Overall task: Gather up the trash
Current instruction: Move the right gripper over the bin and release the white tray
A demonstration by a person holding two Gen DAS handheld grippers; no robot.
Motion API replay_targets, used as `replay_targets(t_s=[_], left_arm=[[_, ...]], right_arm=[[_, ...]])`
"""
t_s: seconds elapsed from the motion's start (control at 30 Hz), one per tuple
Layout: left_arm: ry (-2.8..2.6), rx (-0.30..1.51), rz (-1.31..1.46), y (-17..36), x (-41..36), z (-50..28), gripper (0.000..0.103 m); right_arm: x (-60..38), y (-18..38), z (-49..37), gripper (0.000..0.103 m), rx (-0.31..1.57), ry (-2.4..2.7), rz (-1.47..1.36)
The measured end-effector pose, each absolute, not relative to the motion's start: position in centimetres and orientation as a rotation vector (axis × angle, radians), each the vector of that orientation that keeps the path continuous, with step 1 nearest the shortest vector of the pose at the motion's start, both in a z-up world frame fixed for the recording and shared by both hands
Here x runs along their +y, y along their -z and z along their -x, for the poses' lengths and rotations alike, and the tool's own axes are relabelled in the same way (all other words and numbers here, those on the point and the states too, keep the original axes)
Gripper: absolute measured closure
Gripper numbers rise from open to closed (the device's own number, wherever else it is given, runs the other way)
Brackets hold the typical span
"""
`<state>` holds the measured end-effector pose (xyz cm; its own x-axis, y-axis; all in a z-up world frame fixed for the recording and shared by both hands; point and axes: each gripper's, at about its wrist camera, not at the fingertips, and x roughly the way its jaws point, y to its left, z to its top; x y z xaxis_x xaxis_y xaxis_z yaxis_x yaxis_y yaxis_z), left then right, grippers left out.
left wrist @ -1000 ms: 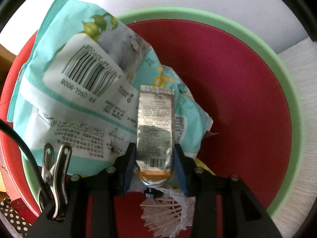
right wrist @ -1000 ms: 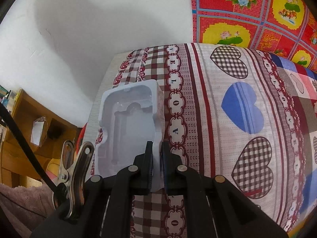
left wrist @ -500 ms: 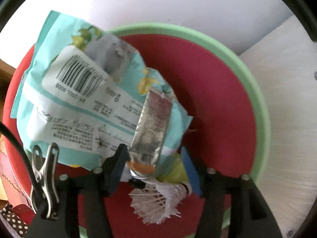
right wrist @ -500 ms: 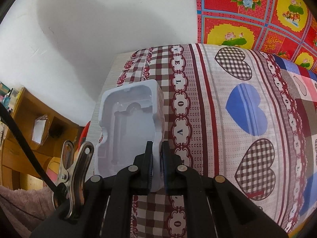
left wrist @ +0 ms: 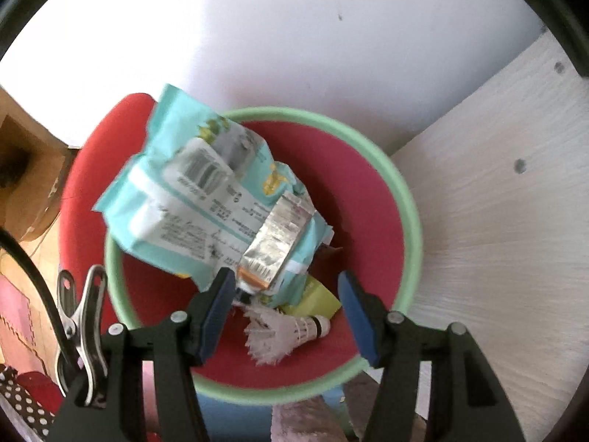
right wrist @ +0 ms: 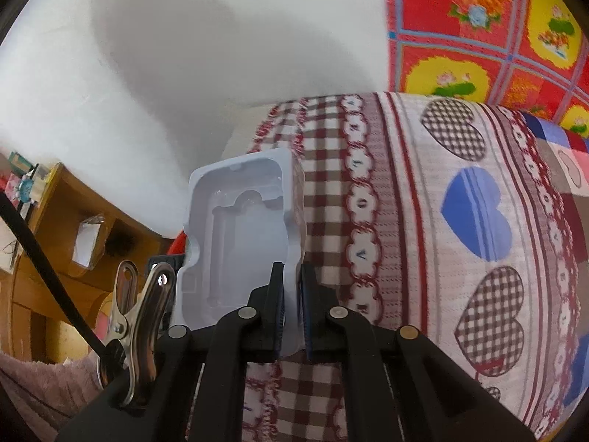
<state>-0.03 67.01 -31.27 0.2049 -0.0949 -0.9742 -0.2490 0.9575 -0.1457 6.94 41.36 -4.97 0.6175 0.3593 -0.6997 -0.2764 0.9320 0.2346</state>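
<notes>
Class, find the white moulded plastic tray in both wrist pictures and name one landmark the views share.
Left wrist view: not in it; only the green-rimmed red bin with trash shows.
Right wrist view: the white moulded plastic tray is left of centre, pinched by the right gripper.
Shared landmark: the white wall.

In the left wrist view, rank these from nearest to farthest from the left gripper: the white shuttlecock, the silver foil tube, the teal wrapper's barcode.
Measured from the open left gripper, above the green-rimmed red bin:
1. White feathered shuttlecock, between the fingers, low in the bin.
2. Crumpled silver foil tube, just beyond the left finger's tip, lying on the wrapper.
3. Barcode on the teal plastic wrapper, farthest, upper left.
</notes>
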Motion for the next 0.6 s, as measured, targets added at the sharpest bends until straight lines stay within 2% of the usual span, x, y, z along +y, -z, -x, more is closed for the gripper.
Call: replay_targets(t_s=[0.2,0.6], left_arm=[[-0.130,1.339,0.316,27.3,68.8,0.8,0.041],[-0.203,1.264,0.350,20.3,72.4,3.9,0.041]], right_arm=[[45.0,4.7,-8.0,0.094,0.818,-0.464,-0.076],[54.2,6.7,-11.9,0.094,0.919,-0.547,0.037]])
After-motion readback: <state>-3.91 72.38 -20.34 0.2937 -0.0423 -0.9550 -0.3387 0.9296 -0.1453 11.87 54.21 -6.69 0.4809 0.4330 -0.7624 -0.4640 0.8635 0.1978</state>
